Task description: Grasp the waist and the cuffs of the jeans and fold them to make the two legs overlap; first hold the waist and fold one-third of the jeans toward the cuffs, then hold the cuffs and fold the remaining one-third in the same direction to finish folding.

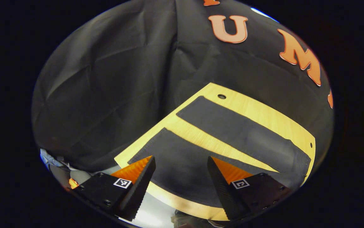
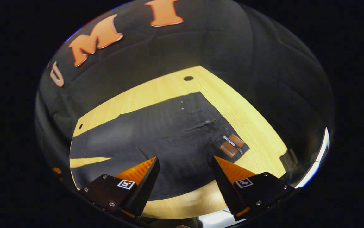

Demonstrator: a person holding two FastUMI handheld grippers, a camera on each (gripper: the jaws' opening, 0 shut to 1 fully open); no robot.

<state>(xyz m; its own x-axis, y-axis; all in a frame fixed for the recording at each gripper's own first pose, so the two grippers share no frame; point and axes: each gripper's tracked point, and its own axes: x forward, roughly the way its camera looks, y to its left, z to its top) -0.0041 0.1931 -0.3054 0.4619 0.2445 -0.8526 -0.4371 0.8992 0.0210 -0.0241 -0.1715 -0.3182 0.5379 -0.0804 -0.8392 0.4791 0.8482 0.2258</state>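
Dark jeans lie flat on a light wooden table, legs spread apart. In the left gripper view the two legs (image 1: 242,133) run side by side with a strip of table between them, cuffs toward the left. My left gripper (image 1: 180,164) hovers open above the nearer leg (image 1: 182,171), holding nothing. In the right gripper view the waist end of the jeans (image 2: 182,129) shows, with a brown label (image 2: 231,145) at the waistband. My right gripper (image 2: 185,166) hangs open above the hip area, nothing between its fingers.
The wooden table (image 1: 264,115) has a round hole (image 1: 221,96) near its far edge and ends close to the black cloth wall. In the right gripper view bare table (image 2: 254,126) lies to the right of the waist, with a small dark object (image 2: 289,160) past its edge.
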